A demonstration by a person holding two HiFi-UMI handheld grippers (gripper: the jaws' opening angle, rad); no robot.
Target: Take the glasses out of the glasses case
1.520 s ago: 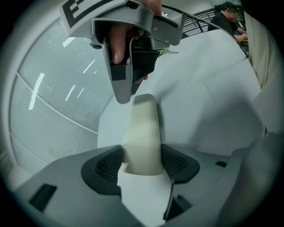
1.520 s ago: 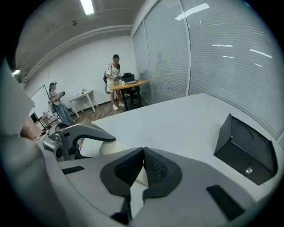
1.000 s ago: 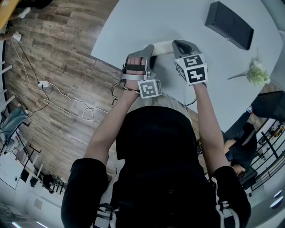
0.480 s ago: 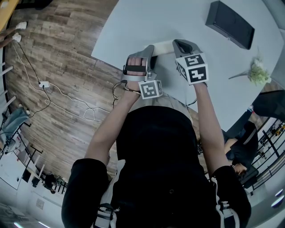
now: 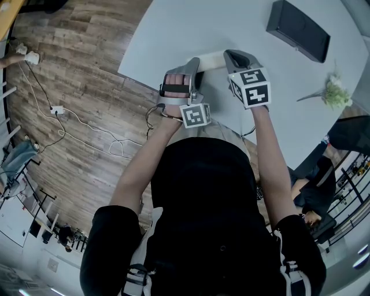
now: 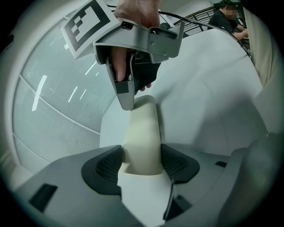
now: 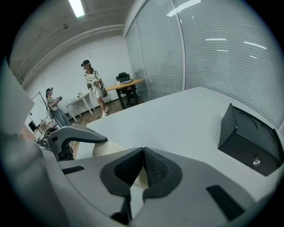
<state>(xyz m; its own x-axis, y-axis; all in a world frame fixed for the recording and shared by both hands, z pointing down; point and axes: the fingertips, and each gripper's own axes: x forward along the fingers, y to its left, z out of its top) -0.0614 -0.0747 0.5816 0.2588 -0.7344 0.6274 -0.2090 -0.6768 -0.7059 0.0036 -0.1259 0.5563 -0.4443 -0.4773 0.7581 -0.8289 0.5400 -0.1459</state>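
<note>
Cream glasses case — clamped in left tongs, right tongs pinching.

The head view looks steeply down on the table's near edge. Each gripper view sits close behind its jaws. All three views share the cream case; the head and right gripper views share the black box.

A pale grey round table stands on a brown wood-plank floor where white cables trail. Glass walls with slatted blinds line the room (a ceiling strip light glows overhead), and a wooden desk stands far off.
</note>
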